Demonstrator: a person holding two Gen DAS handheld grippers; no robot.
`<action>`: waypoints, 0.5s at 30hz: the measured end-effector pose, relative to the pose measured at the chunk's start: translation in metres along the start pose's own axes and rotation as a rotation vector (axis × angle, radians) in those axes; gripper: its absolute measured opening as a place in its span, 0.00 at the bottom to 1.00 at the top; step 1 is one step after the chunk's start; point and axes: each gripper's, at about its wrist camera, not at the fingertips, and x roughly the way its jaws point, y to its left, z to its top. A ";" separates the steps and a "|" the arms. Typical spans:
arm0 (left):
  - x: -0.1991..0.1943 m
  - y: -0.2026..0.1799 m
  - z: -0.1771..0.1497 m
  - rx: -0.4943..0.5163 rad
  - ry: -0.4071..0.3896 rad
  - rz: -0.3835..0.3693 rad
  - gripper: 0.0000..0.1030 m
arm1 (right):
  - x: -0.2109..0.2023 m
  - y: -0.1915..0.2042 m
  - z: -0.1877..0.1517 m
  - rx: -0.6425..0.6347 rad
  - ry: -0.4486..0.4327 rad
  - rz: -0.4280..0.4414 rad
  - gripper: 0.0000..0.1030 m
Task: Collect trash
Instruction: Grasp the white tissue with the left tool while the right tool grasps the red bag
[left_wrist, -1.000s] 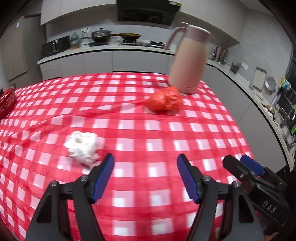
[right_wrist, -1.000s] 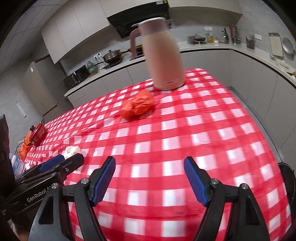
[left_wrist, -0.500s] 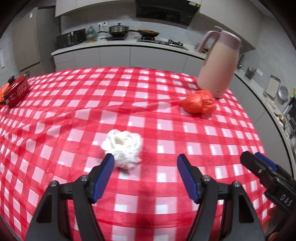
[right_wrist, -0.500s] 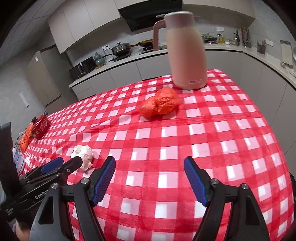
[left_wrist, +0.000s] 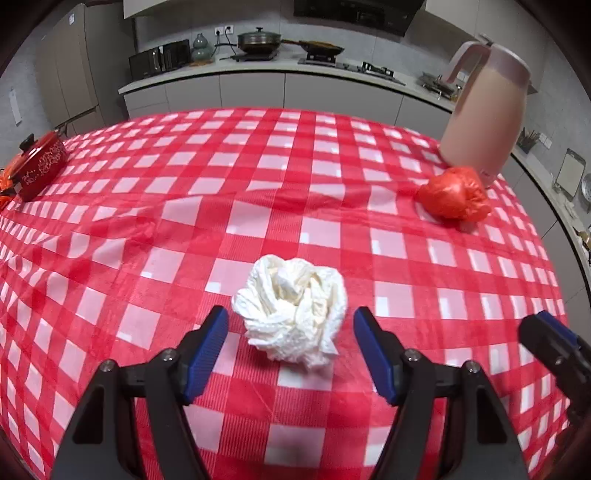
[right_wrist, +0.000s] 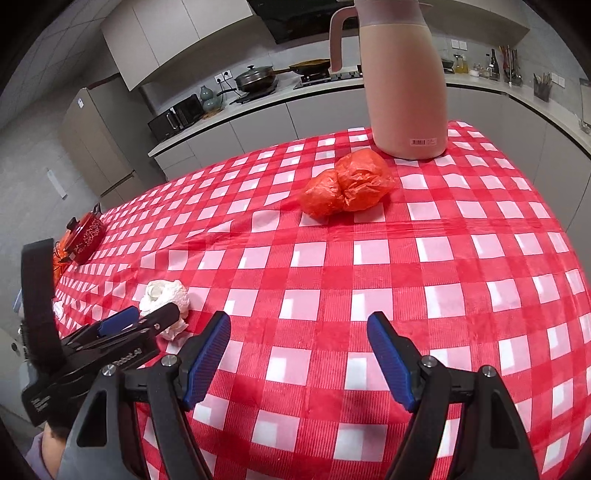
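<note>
The left gripper (left_wrist: 291, 343) has swung round and closed in over the last second, so the crumpled white tissue (left_wrist: 291, 312) that sat off to one side of it now lies squarely between its blue pads (left_wrist: 207, 352), the fingers spread wide on either side and not touching the paper as far as I can see. To me that looks like the lineup for the first pickup: a squeeze from here should take the wad, though it is light and loose and could slip out if caught only at the edge. The right gripper (right_wrist: 299, 354) hangs just beside it, also spread and empty, over bare checked tablecloth (right_wrist: 443, 258). Further back lies the balled orange plastic bag (right_wrist: 347, 188), just in front of the pink jug (right_wrist: 404, 85), waiting its turn.
</note>
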 end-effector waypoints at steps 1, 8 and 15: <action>0.004 0.001 0.000 -0.002 0.008 -0.004 0.69 | 0.003 -0.001 0.001 0.003 0.004 -0.001 0.76; 0.016 0.007 0.001 -0.026 0.007 -0.042 0.61 | 0.018 -0.003 0.006 0.002 0.029 -0.001 0.76; 0.011 0.001 0.006 -0.007 -0.020 -0.052 0.42 | 0.027 -0.003 0.013 -0.005 0.041 0.007 0.76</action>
